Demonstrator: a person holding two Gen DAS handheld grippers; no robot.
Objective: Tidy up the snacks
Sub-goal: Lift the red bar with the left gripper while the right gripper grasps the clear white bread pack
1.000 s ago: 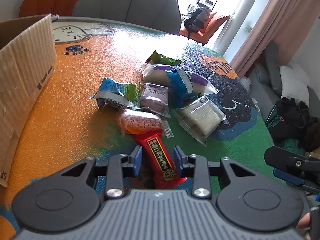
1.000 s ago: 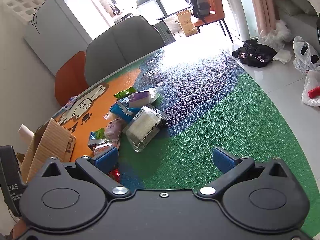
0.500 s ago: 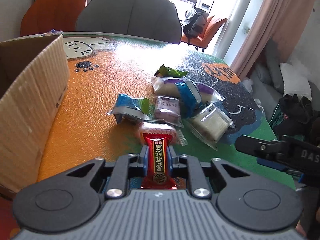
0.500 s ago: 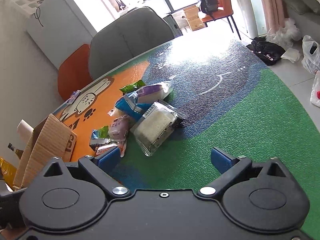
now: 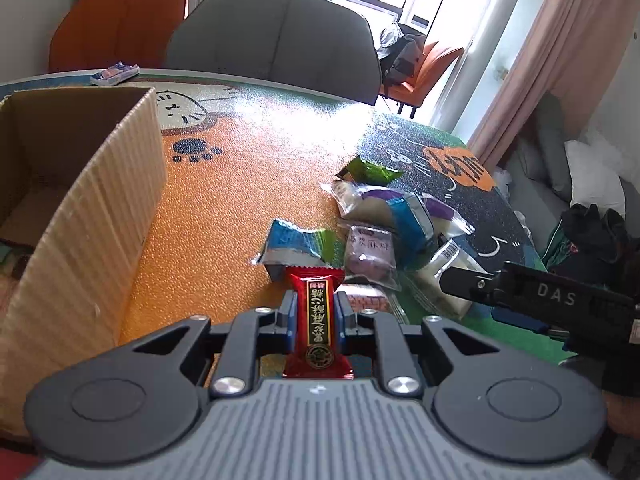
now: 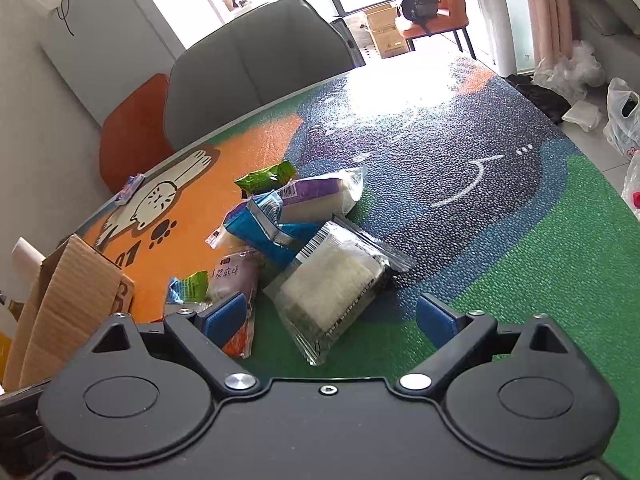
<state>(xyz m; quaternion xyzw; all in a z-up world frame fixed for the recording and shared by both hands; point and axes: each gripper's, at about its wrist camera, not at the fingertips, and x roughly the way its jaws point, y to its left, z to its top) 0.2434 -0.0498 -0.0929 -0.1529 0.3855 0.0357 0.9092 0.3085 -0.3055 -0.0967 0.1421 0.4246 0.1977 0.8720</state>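
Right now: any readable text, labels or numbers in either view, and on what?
"DAS": white letters on the right tongs' black body, seen from the left wrist.
Red snack bar held in the left tongs: gold Chinese characters, not legible to me.
Purple packet: Chinese print, too blurred.
Clear rice-cake pack: barcode only, digits unreadable.
Cardboard box: partial print, cut off.

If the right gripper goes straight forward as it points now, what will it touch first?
Most likely the clear packet with the white snack: it lies between the open fingers of the right gripper, directly ahead on the table. Depth is hard to judge.
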